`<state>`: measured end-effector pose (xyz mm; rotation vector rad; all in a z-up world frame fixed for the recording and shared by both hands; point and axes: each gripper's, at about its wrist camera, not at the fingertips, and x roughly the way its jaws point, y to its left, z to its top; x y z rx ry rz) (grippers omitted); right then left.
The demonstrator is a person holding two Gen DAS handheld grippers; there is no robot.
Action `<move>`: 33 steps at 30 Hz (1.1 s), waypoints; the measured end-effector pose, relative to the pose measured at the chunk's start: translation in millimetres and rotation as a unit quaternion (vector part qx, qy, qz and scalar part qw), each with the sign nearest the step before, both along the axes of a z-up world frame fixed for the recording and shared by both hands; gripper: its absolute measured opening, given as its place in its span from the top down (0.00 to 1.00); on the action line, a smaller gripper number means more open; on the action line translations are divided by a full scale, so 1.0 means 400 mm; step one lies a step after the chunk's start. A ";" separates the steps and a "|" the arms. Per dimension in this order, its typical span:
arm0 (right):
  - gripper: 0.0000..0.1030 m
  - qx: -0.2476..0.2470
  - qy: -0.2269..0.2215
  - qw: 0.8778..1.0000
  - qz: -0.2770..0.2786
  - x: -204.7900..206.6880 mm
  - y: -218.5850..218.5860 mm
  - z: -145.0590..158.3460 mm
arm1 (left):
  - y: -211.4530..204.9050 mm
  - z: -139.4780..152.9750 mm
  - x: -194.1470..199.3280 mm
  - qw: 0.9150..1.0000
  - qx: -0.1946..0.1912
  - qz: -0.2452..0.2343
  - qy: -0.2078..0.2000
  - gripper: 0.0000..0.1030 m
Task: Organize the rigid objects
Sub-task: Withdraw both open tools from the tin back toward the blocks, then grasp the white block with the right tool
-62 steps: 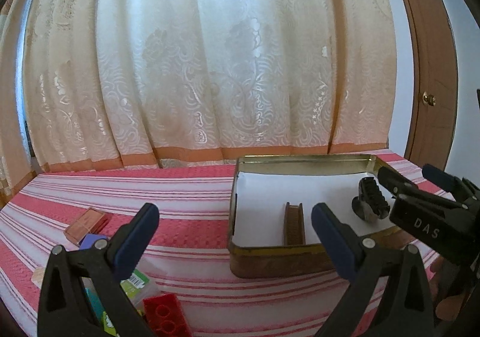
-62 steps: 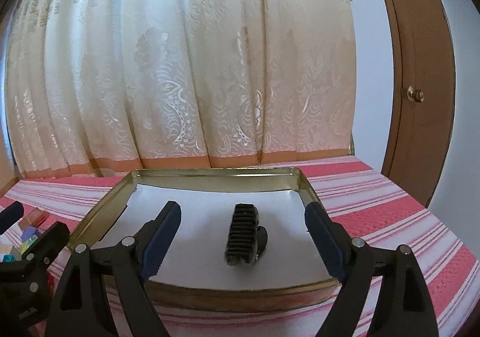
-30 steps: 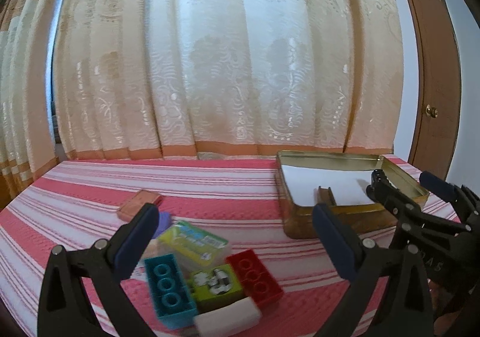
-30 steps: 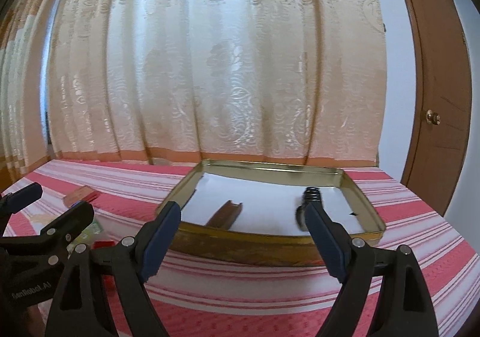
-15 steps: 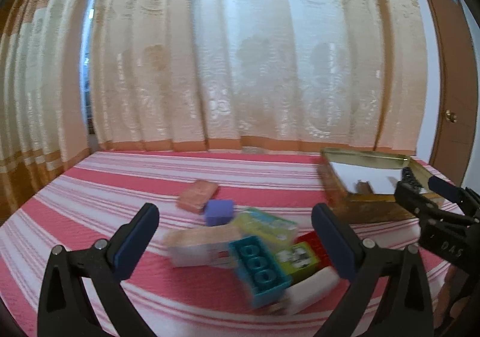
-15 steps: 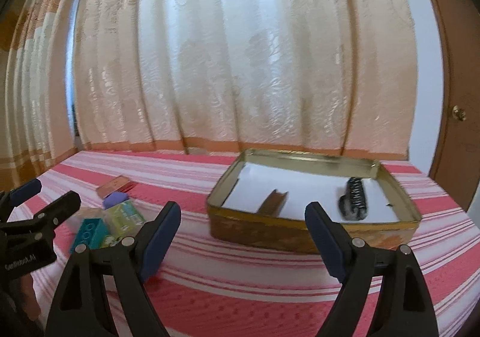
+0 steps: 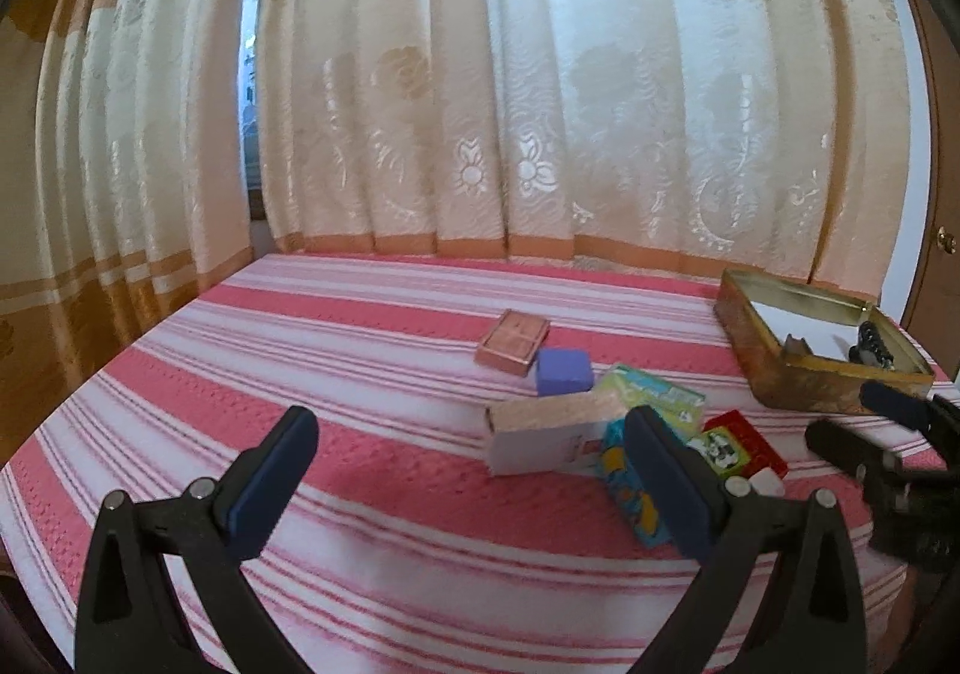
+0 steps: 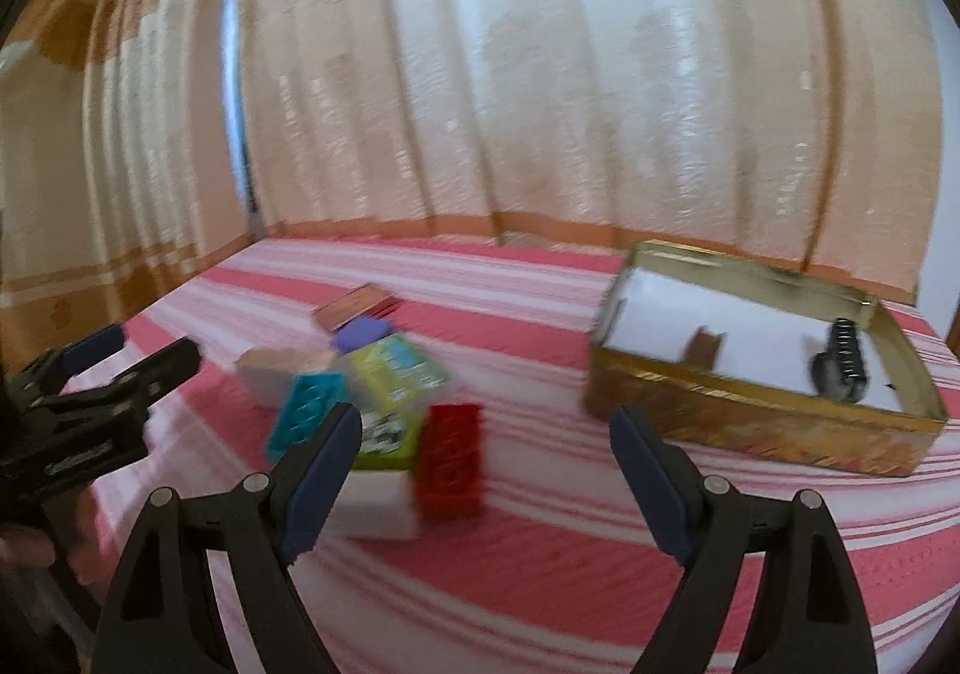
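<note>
A gold tin (image 7: 780, 374) (image 8: 750, 422) lined with white paper holds a brown block (image 8: 703, 351) and a black toothed part (image 8: 840, 365). Left of it lies a pile: a red brick (image 8: 450, 458), teal brick (image 8: 306, 413), green box (image 8: 396, 368), white box (image 7: 552, 431), purple block (image 7: 563, 371) and copper-coloured box (image 7: 512, 341). My left gripper (image 7: 474, 485) is open and empty, above the cloth left of the pile. My right gripper (image 8: 486, 470) is open and empty, near the red brick.
The table has a red and white striped cloth (image 7: 360, 374). Cream curtains (image 7: 540, 74) hang behind it. A wooden door (image 7: 942, 230) is at the far right. The table edge is close below both grippers.
Both grippers have swung left, away from the tin and toward the pile of blocks. Both stay open and empty. The objects have not moved.
</note>
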<state>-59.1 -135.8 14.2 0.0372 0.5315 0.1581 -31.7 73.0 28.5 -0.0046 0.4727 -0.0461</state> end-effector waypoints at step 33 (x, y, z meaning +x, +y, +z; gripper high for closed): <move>0.50 0.036 0.082 0.990 0.111 0.014 0.075 -0.039 | -0.004 -0.012 0.007 0.999 0.018 -0.018 0.024 0.00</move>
